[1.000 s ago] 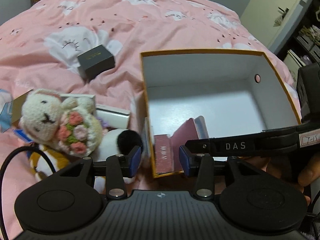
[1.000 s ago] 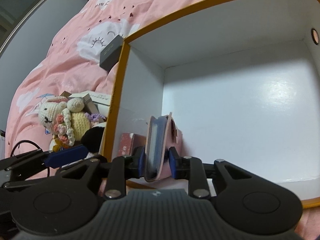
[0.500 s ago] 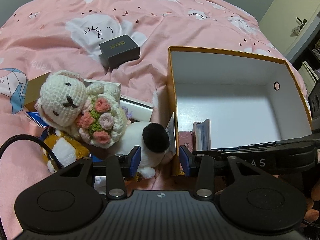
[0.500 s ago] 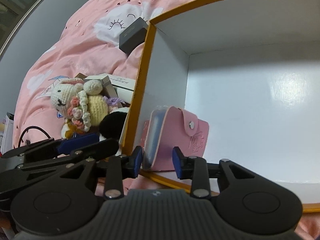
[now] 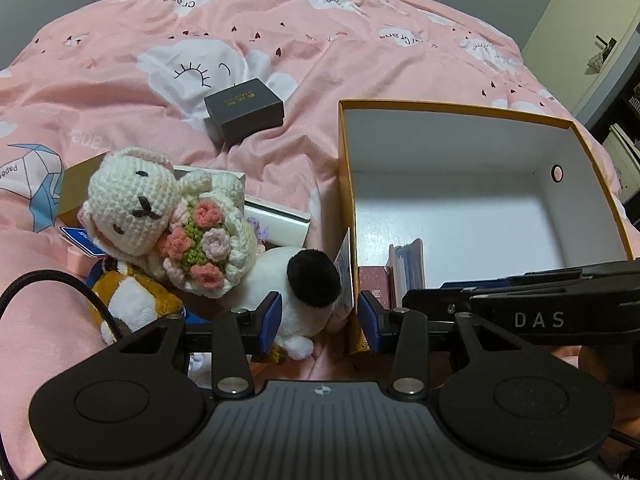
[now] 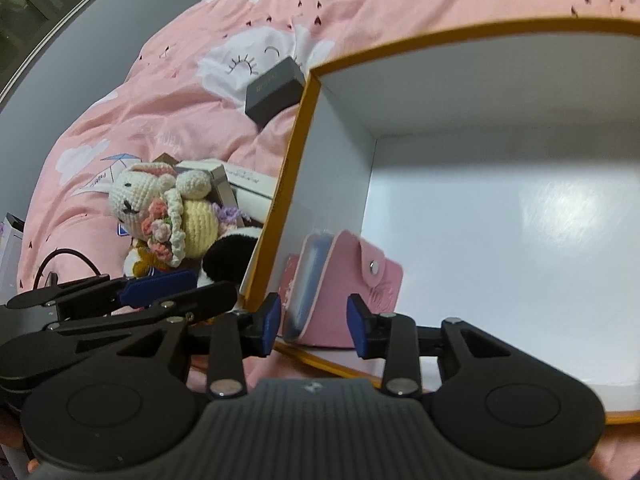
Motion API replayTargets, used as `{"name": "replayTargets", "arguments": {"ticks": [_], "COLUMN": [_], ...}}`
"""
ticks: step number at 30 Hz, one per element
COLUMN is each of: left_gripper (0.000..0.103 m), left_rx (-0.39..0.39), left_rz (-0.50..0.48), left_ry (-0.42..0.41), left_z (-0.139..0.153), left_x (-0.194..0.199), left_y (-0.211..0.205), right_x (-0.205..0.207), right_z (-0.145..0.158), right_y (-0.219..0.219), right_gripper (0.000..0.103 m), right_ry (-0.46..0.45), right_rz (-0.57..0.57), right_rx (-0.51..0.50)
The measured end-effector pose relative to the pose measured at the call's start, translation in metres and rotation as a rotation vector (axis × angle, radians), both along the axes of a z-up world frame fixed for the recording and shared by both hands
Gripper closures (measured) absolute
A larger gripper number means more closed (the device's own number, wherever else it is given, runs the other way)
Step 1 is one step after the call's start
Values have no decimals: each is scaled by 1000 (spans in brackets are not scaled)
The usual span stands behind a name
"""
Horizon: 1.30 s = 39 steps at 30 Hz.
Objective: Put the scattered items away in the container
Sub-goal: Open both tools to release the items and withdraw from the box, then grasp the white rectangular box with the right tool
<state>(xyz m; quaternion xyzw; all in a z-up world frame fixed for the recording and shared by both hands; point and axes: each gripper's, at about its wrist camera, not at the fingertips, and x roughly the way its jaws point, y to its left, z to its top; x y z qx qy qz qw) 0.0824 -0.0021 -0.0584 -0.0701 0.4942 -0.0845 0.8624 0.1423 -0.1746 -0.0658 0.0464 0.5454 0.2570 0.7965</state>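
Observation:
An orange-rimmed white box lies open on the pink bed; it also shows in the right wrist view. A pink card wallet stands in its near-left corner beside a dark red booklet. My right gripper is open at the box's near rim, its pads apart on either side of the wallet. My left gripper is open and empty, just before a black-and-white plush. A crocheted rabbit with a bouquet and a dark grey gift box lie left of the box.
An orange-and-white plush, a white carton, a brown carton and blue cards pile under the rabbit. A black cable loops at the left. A cream door and shelves stand at the right.
My right gripper has opened and let go of the pink wallet, which now stands in the box corner. My left gripper has drawn back and left, toward the plush pile.

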Motion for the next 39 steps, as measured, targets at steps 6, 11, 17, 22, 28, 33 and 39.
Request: {"name": "replayTargets", "arguments": {"ticks": [6, 11, 17, 22, 28, 33, 39], "left_gripper": [54, 54, 54, 54, 54, 54, 54], "left_rx": [-5, 2, 30, 0, -15, -18, 33], "left_rz": [18, 49, 65, 100, 143, 175, 202], "left_ry": [-34, -70, -127, -123, -111, -118, -90], "left_z": [5, 10, 20, 25, 32, 44, 48], "left_x": [-5, -7, -7, -1, 9, 17, 34], "left_y": [4, 8, 11, 26, 55, 85, 114], "right_x": [-2, -4, -5, -4, 2, 14, 26], "right_z": [2, 15, 26, 35, 43, 42, 39], "right_y": [-2, -5, 0, 11, 26, 40, 59], "right_gripper": [60, 54, 41, 32, 16, 12, 29], "right_ry": [-9, -71, -155, -257, -361, -369, -377], "right_rz": [-10, -19, -13, -15, 49, 130, 248], "right_rx": [-10, -15, -2, -32, -51, -75, -96]}}
